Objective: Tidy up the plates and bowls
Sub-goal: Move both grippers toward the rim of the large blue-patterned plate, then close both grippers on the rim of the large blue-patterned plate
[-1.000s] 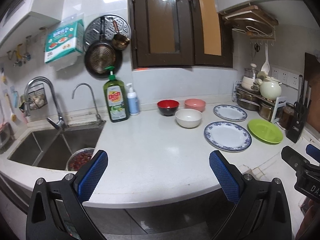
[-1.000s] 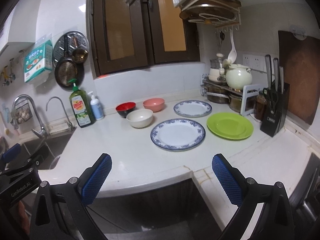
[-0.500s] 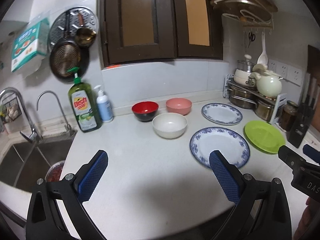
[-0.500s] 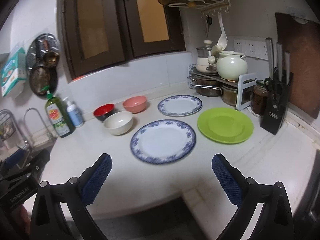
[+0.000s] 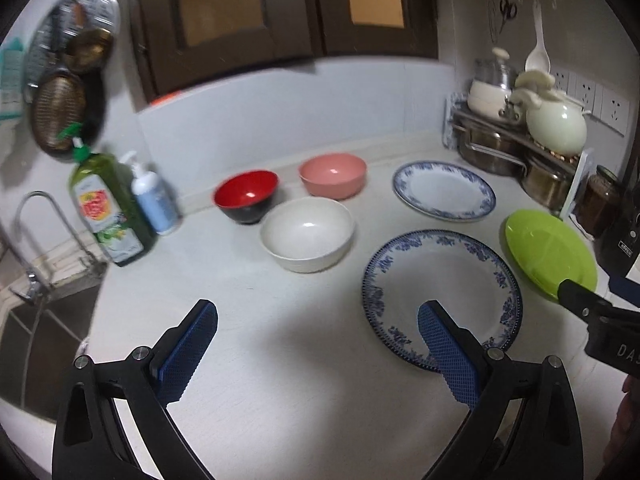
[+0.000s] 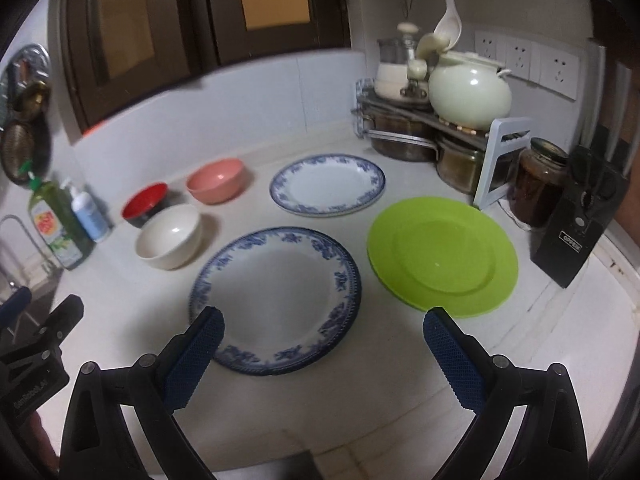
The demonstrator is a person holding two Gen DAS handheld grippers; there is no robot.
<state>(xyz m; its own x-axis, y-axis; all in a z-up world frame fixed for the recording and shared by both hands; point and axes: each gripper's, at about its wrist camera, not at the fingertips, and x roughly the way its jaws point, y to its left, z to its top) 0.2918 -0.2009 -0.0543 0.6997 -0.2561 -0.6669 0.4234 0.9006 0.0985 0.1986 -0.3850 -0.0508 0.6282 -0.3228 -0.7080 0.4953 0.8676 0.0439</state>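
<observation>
Three plates (image 6: 276,300), three bowls (image 6: 168,242), untouched.

Glossy green plate (image 6: 442,255), glazed white bowl (image 6: 168,236), matt counter (image 6: 400,368).

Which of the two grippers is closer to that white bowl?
Left. The left gripper hangs open just in front of the white bowl. The right gripper is open further right, over the near blue-rimmed plate.
</observation>
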